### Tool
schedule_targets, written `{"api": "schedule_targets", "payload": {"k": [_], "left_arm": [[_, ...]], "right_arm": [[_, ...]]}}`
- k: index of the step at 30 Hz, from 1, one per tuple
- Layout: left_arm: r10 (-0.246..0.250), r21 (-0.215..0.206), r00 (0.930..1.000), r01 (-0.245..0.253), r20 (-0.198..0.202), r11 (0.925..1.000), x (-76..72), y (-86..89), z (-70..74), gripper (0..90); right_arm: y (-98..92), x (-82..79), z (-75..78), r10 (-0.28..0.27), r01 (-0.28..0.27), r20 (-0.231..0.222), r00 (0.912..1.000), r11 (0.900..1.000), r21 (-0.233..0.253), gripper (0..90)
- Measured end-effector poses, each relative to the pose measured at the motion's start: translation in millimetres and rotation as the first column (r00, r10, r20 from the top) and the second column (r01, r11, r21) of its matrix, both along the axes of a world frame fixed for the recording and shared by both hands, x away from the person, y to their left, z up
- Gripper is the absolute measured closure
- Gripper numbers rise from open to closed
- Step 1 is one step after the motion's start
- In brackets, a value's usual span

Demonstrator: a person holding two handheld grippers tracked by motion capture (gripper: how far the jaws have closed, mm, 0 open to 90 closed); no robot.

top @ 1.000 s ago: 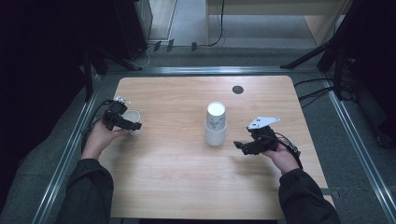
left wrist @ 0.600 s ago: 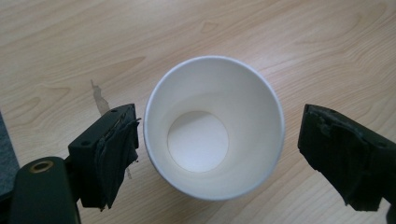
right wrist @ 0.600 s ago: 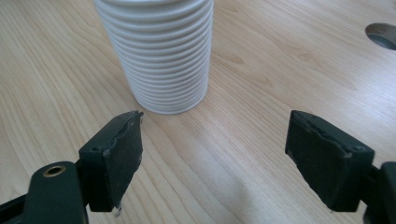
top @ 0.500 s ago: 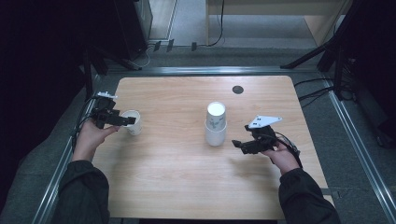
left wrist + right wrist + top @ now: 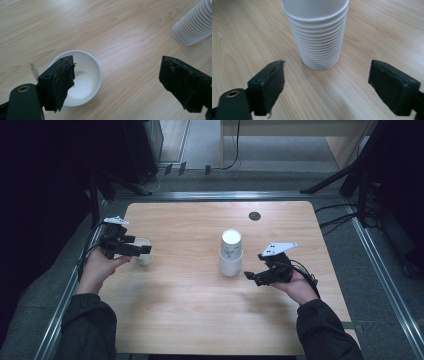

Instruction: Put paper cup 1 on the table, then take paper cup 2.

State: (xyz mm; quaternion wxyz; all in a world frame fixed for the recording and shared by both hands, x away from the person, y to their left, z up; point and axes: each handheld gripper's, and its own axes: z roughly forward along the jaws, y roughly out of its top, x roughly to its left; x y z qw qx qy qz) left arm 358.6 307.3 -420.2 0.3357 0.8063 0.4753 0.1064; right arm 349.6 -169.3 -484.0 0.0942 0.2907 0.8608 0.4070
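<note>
A single white paper cup (image 5: 143,251) stood upright on the wooden table (image 5: 200,320), close to its left edge. The left gripper (image 5: 137,249) hung over that cup from the left, held in the person's left hand (image 5: 100,267). In the left gripper view its jaws stood wide apart. One jaw lay in front of the cup (image 5: 80,77) at its rim, and whether it touched the paper could not be told. The other jaw was well off to the right over bare wood. The cup's open mouth faced up and its inside looked empty.

Near the middle of the table stood a stack of paper cups (image 5: 231,252), turned upside down, with the wider rims at the bottom. In the left gripper view the stack (image 5: 196,23) showed at the far right corner, well apart from the single cup.

The right gripper (image 5: 252,276) sat just to the right of the stack and a little nearer, in the person's right hand (image 5: 297,287), pointing left toward it. In the right gripper view its jaws were spread wide and held nothing. The stack (image 5: 318,32) rose between and beyond them, clear of both jaws.

A small dark round disc (image 5: 254,215) lay at the far side of the table.
</note>
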Motion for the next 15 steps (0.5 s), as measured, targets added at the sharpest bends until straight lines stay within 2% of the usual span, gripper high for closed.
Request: {"api": "schedule_targets", "payload": {"k": [4, 8, 10, 12, 13, 15], "left_arm": [[-0.034, -0.032, 0.9993, 0.034, -0.014, 0.9989, 0.5, -9.0, -1.9, 14.0], [-0.072, -0.038, 0.9973, 0.072, -0.013, 0.9967, -0.5, -21.7, -3.9, 14.1], [-0.091, -0.043, 0.9958, 0.090, -0.010, 0.9950, -1.0, -29.4, -4.6, 14.0], [-0.115, -0.068, 0.9932, 0.113, -0.020, 0.9912, -1.3, -33.7, -5.3, 14.0], [-0.126, -0.067, 0.9918, 0.124, -0.022, 0.9900, -1.9, -36.1, -5.7, 14.0], [-0.137, -0.060, 0.9904, 0.136, -0.014, 0.9889, -3.8, -41.2, -6.4, 14.3]], "right_arm": [[1.7, -0.1, 3.6, 0.014, -0.014, -0.010, 0.9999, 1.000, 0.007, 13.4], [0.4, 0.9, 6.8, 0.025, -0.024, -0.028, 0.9993, 0.998, 0.059, 13.4], [0.2, 1.2, 8.0, 0.029, -0.027, -0.024, 0.9993, 0.998, 0.062, 13.7], [0.4, 0.6, 9.1, 0.033, -0.032, -0.014, 0.9994, 0.999, 0.033, 14.3], [0.1, -0.9, 10.5, 0.040, -0.040, 0.006, 0.9992, 0.999, 0.017, 15.2], [-0.9, -1.8, 14.7, 0.045, -0.045, 0.011, 0.9989, 0.999, 0.026, 15.6]]}}
